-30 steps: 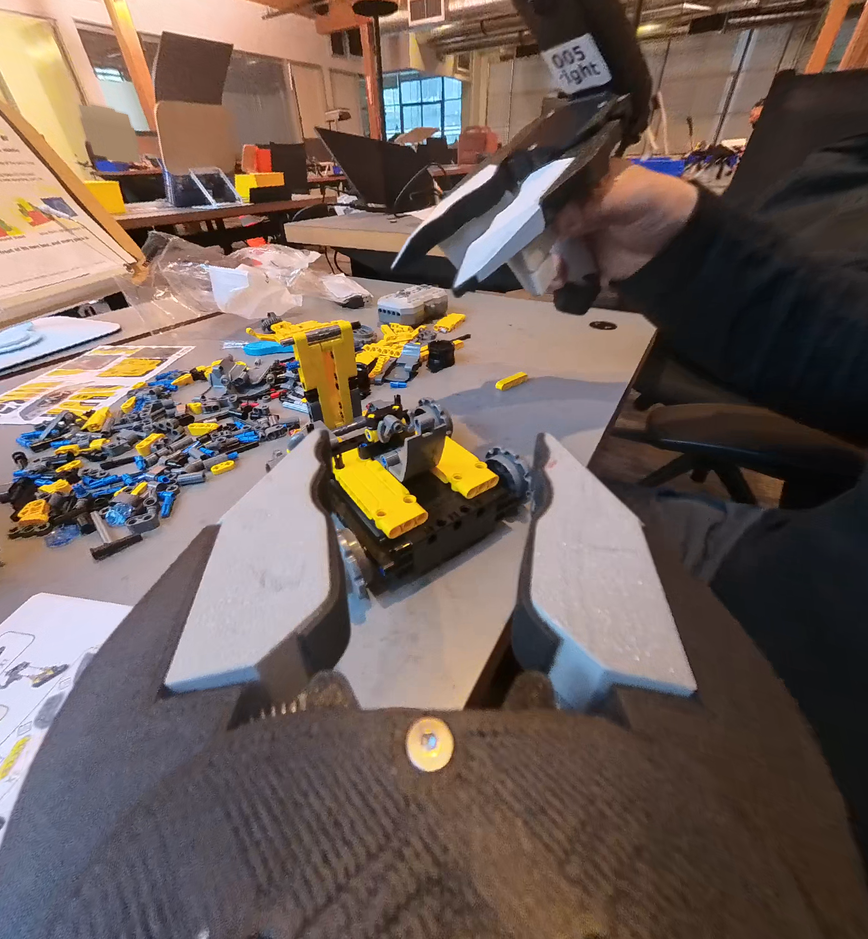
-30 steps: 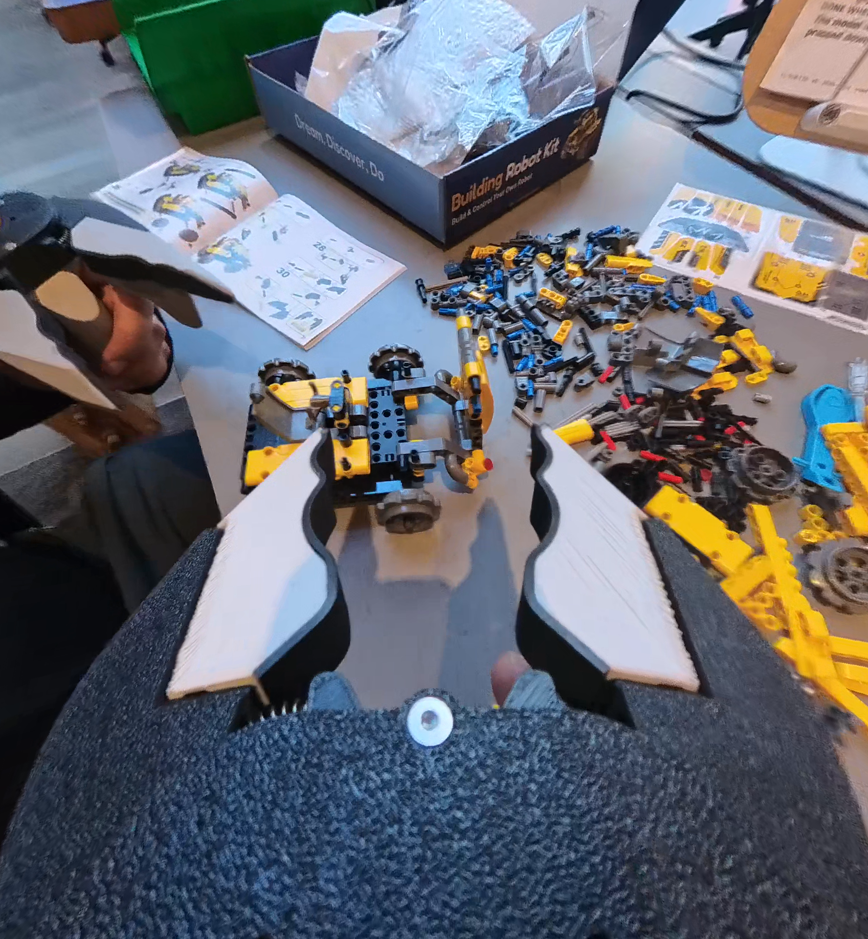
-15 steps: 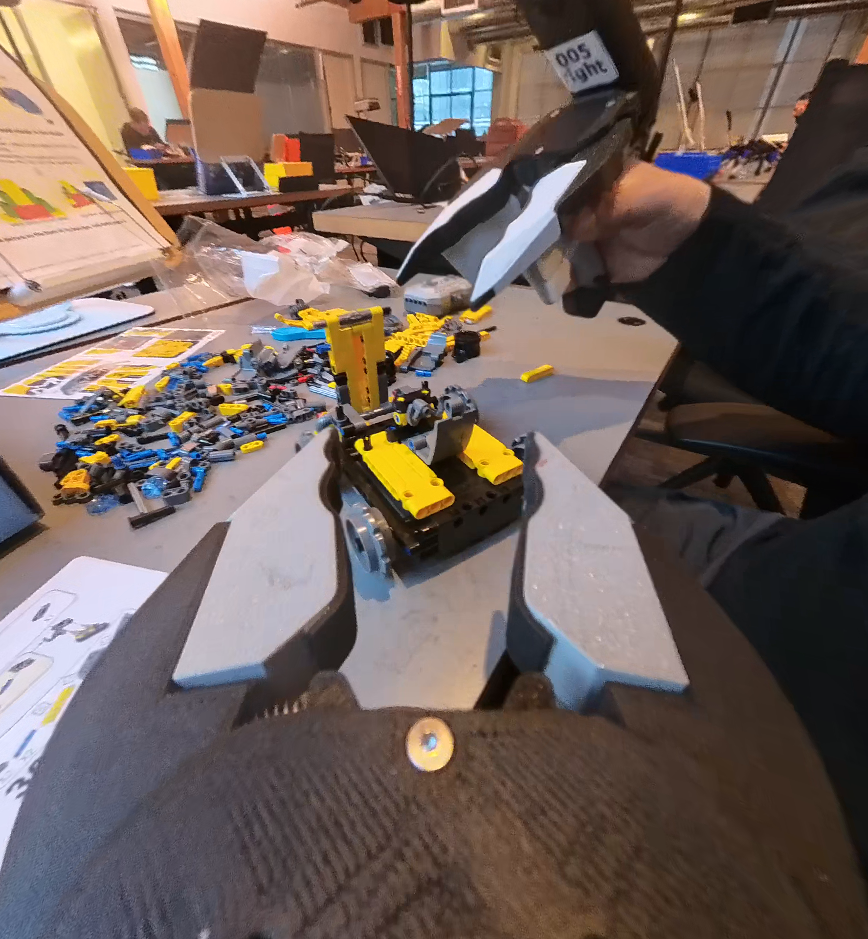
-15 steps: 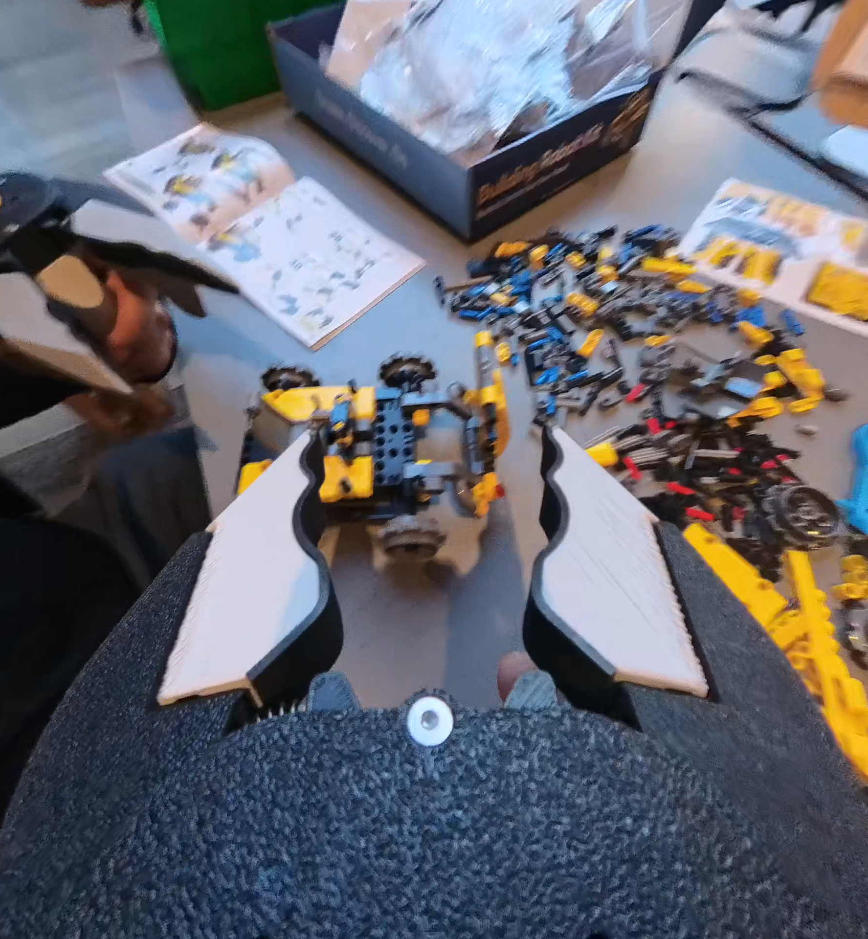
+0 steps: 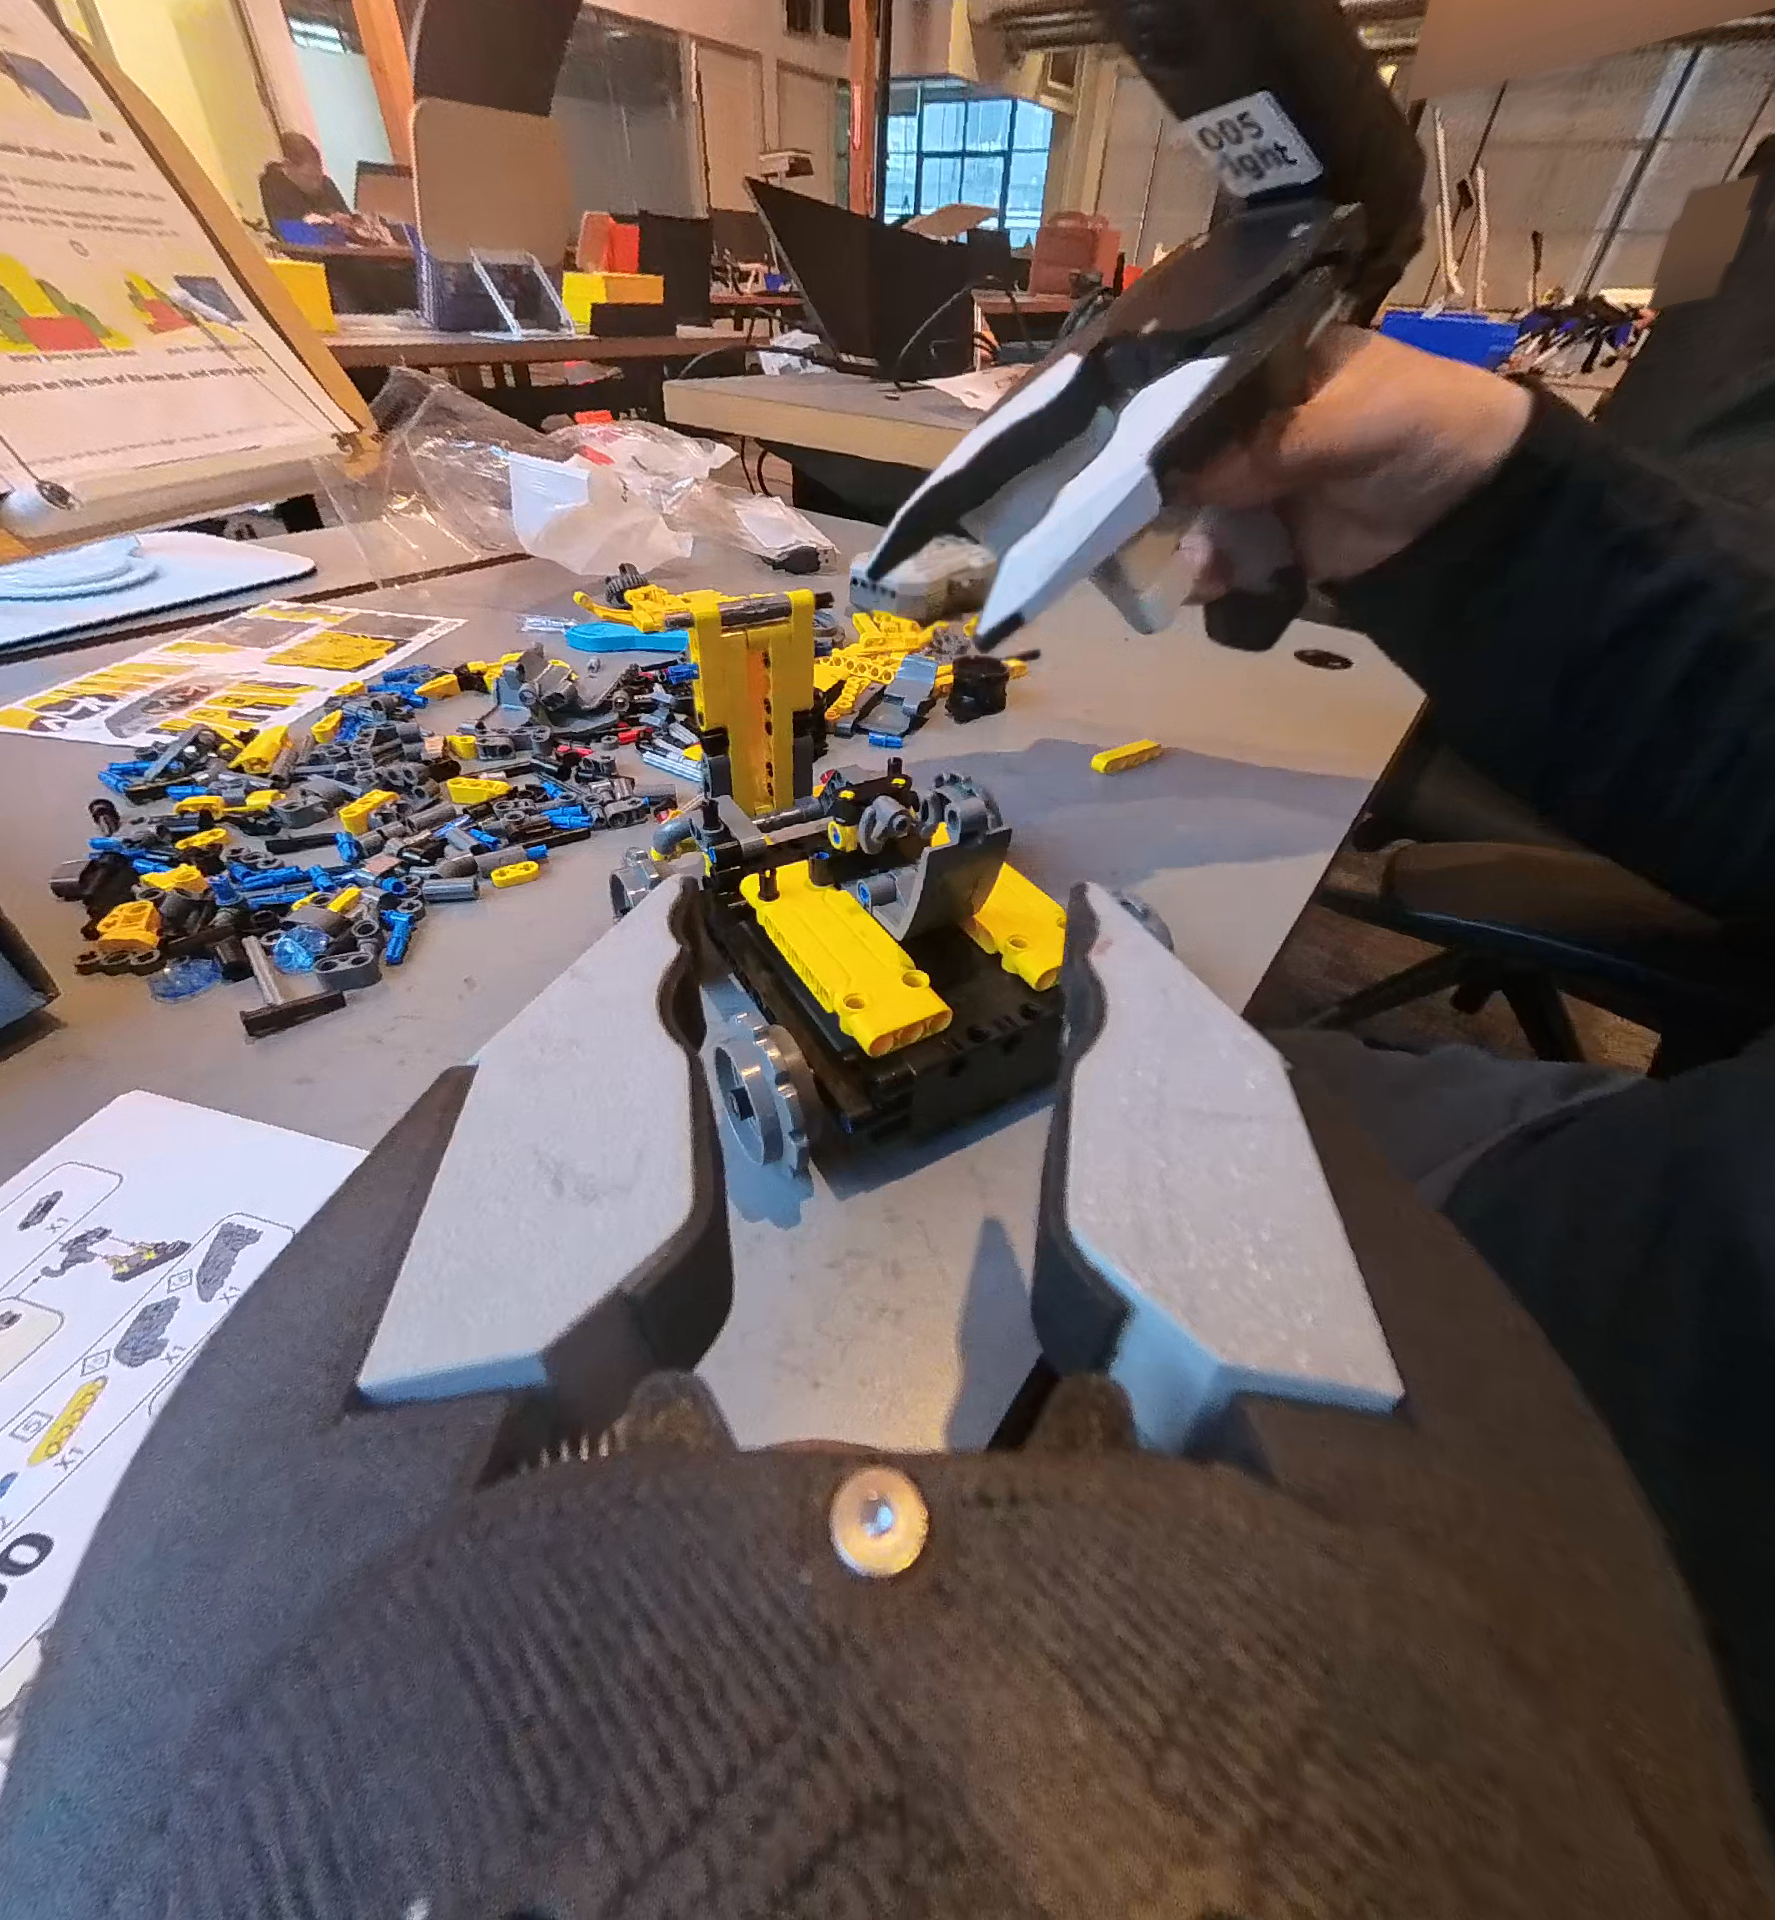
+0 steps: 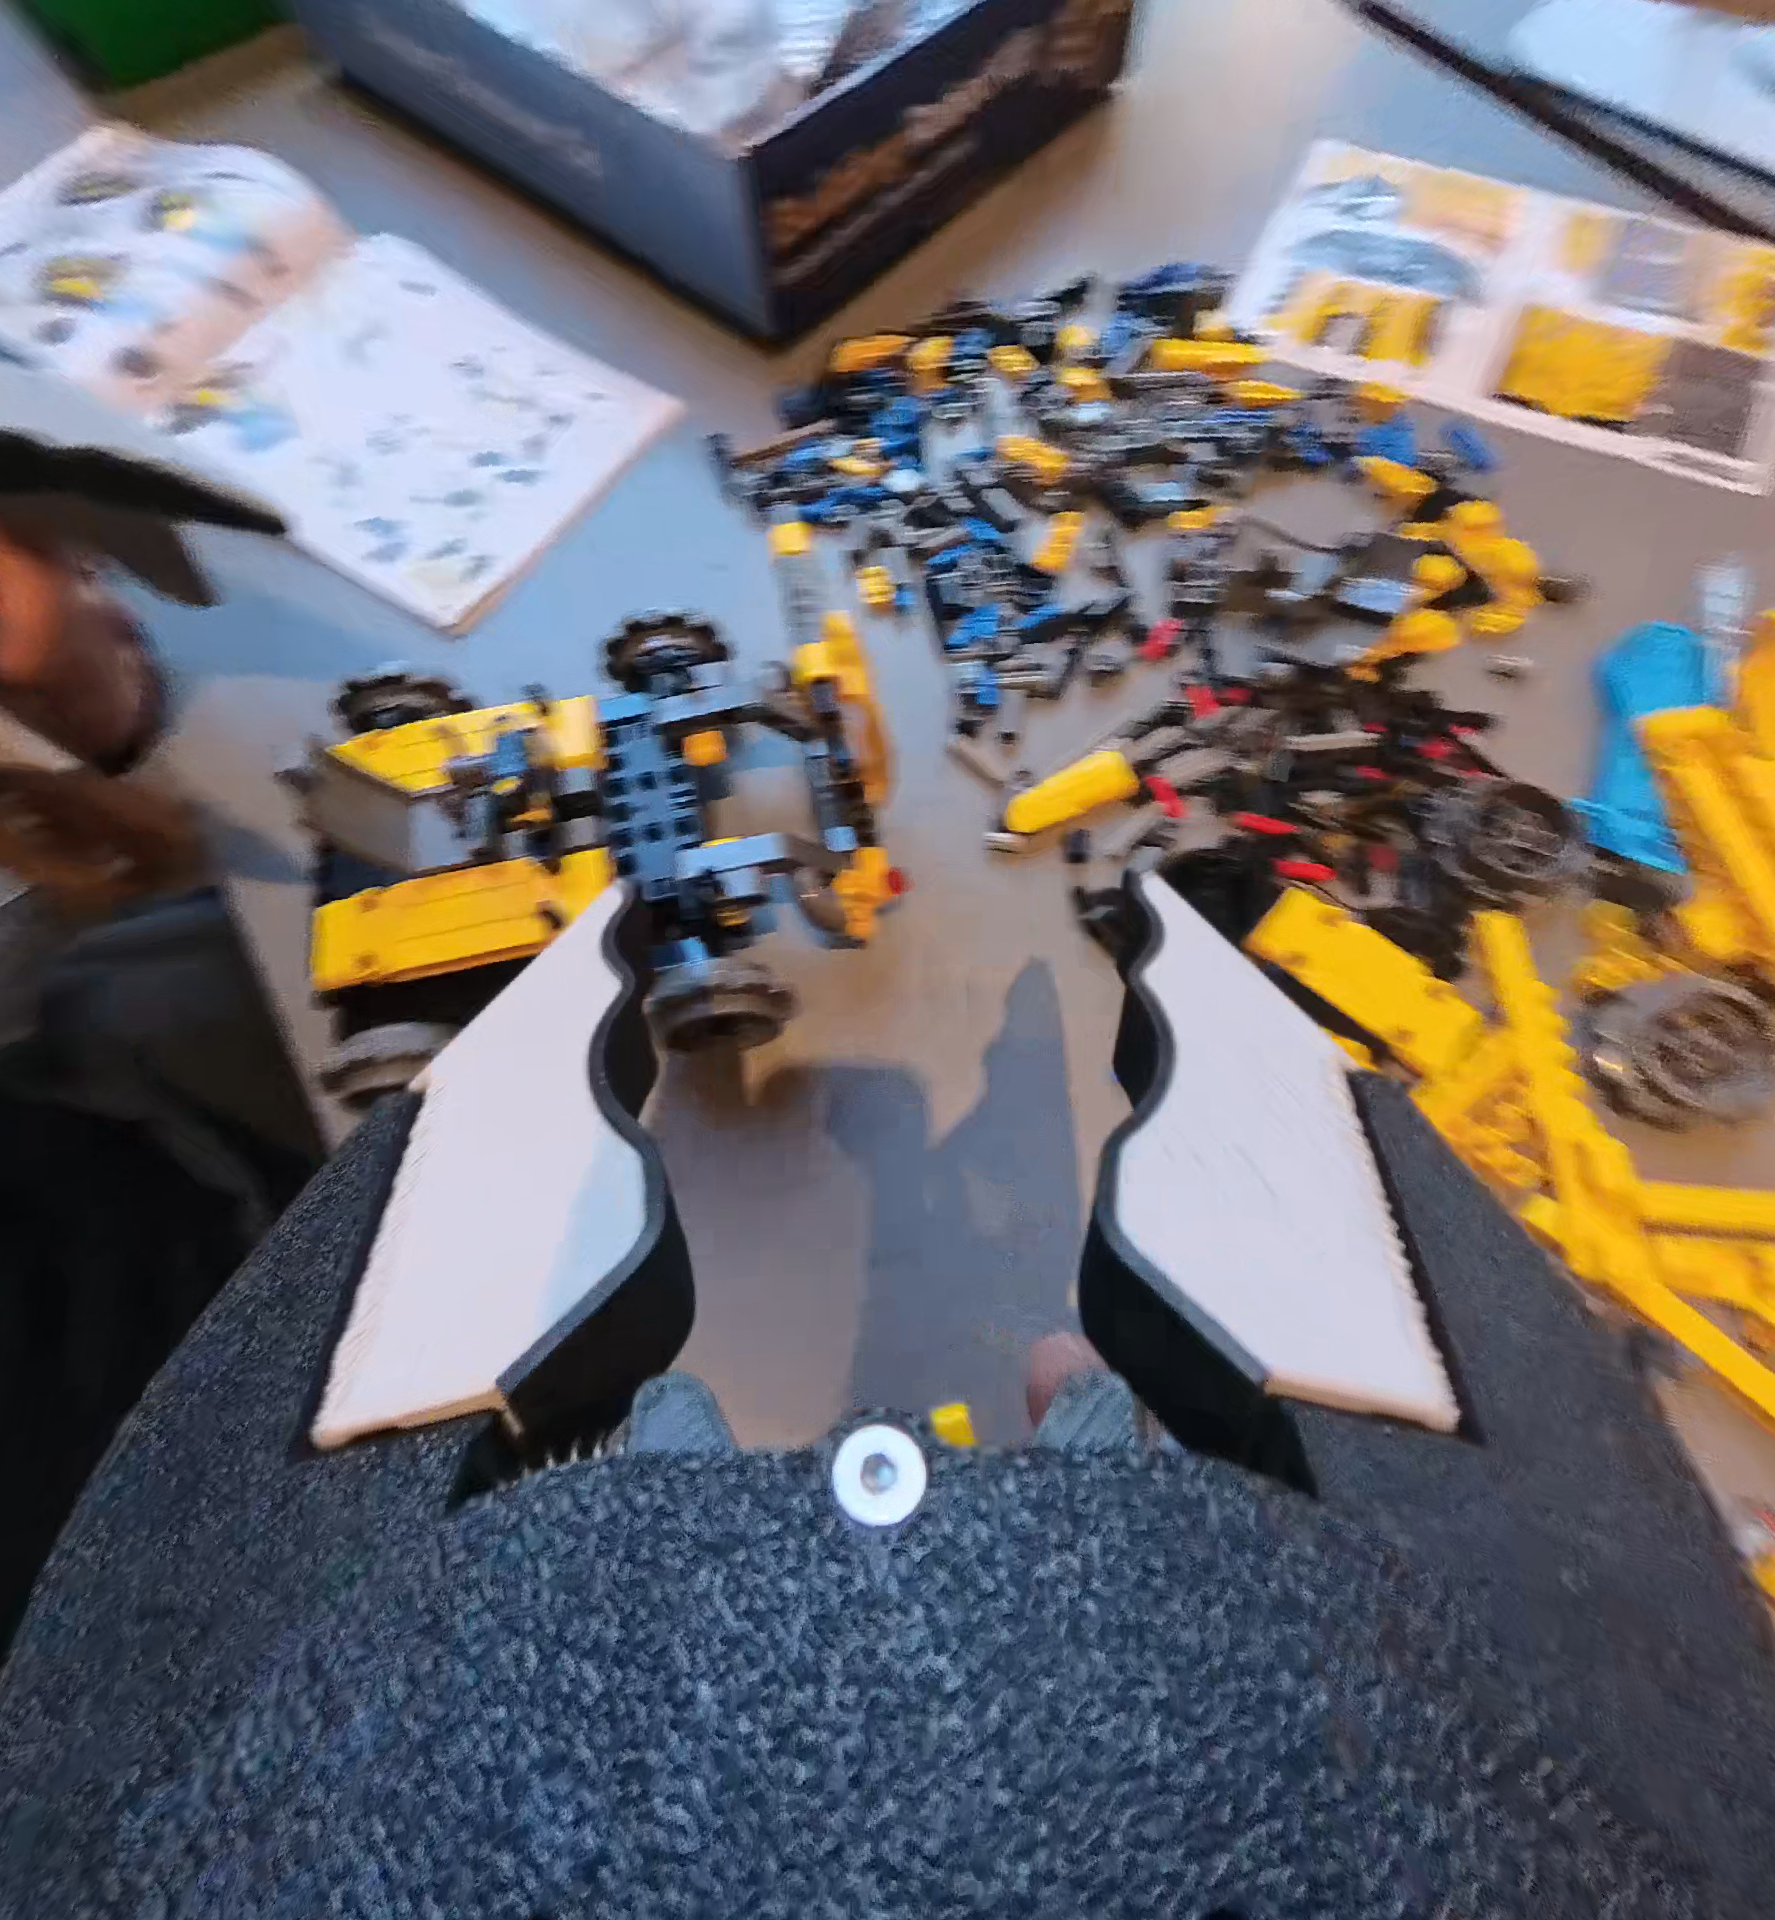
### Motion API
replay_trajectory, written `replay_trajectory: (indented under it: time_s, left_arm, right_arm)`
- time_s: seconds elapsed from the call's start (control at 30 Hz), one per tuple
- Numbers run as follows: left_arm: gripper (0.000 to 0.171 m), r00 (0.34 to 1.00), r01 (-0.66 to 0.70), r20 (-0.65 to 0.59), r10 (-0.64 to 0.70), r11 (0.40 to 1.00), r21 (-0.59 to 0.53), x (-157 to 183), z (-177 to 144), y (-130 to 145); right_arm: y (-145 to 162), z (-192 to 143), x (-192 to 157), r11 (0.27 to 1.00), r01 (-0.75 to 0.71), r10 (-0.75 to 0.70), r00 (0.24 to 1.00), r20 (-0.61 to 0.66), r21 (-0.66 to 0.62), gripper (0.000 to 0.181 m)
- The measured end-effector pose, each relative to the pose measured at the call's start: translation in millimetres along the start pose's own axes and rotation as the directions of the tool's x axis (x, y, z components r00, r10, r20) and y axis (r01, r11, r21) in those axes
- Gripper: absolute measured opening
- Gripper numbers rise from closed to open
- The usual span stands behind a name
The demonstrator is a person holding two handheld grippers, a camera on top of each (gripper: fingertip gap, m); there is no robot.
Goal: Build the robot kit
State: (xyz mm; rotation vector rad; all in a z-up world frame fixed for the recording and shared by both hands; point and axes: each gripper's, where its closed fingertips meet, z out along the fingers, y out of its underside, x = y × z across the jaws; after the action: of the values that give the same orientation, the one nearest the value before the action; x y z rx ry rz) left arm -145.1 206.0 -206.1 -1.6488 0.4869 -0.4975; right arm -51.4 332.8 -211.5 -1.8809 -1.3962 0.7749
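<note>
A part-built yellow and black brick vehicle [image 5: 862,966] stands on the grey table [image 5: 1226,831] near its right edge. My left gripper [image 5: 878,914] is open, and the vehicle's rear shows between its fingertips; I cannot tell whether they touch it. The right wrist view, which is blurred, shows the vehicle [image 6: 571,831] with the left gripper [image 6: 114,499] just behind its rear. My right gripper [image 6: 875,899] is open and empty, hovering over the table beside the vehicle's front wheel. In the left wrist view the right gripper [image 5: 945,592] hangs above and beyond the vehicle.
A pile of loose blue, black and yellow bricks [image 5: 343,831] lies left of the vehicle. Larger yellow assemblies [image 6: 1589,1039] lie to the right. An open instruction booklet [image 6: 291,364], a dark box [image 6: 758,156], a printed sheet [image 6: 1537,312] and a chair [image 5: 1537,935] surround them.
My left gripper has moved closer to the vehicle's rear and its jaws have narrowed slightly. My right gripper has dropped lower towards the table and the vehicle; its view is now blurred.
</note>
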Motion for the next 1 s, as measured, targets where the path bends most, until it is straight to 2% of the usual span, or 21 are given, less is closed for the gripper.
replay_trajectory:
  time_s: [0.1,0.17,0.27,0.37,0.5,0.6,0.77,1.0]
  left_arm:
    - [0.066,1.000,0.025,0.004,-0.025,0.999,0.026,-2.6,-3.0,-3.3]
    - [0.066,0.999,0.041,0.024,-0.042,0.998,0.044,-6.3,-6.2,-6.0]
    - [0.066,0.986,0.058,0.150,-0.065,0.997,0.050,-25.6,-14.3,-5.6]
    - [0.066,0.941,0.107,0.314,-0.131,0.990,0.090,-52.3,-30.5,-10.9]
    - [0.074,0.842,0.165,0.500,-0.203,0.979,0.120,-84.3,-52.6,-12.7]
    - [0.070,0.794,0.181,0.574,-0.201,0.979,0.093,-91.4,-58.3,-5.5]
    - [0.073,0.779,0.211,0.595,-0.198,0.976,0.048,-87.9,-55.9,7.4]
    - [0.080,0.759,0.219,0.618,-0.204,0.974,0.053,-87.9,-66.9,13.0]
  right_arm:
    - [-0.9,-11.9,39.0,0.999,-0.045,0.045,0.976,-0.215,0.007,0.098]
    - [0.6,-19.7,61.2,0.997,-0.072,0.070,0.936,-0.344,0.008,0.112]
    - [6.8,-24.2,86.9,0.997,-0.064,0.039,0.867,-0.496,-0.033,0.124]
    - [11.3,-22.1,99.8,0.996,-0.046,-0.006,0.820,-0.573,-0.077,0.130]
    - [17.4,-15.1,99.3,0.991,-0.021,-0.059,0.812,-0.580,-0.129,0.135]
    - [15.7,-10.6,93.0,0.991,-0.007,-0.070,0.824,-0.562,-0.134,0.137]
    - [8.0,-5.6,79.3,0.990,0.033,-0.103,0.841,-0.531,-0.140,0.138]
    - [0.0,4.9,63.7,0.987,0.073,-0.132,0.876,-0.464,-0.143,0.138]
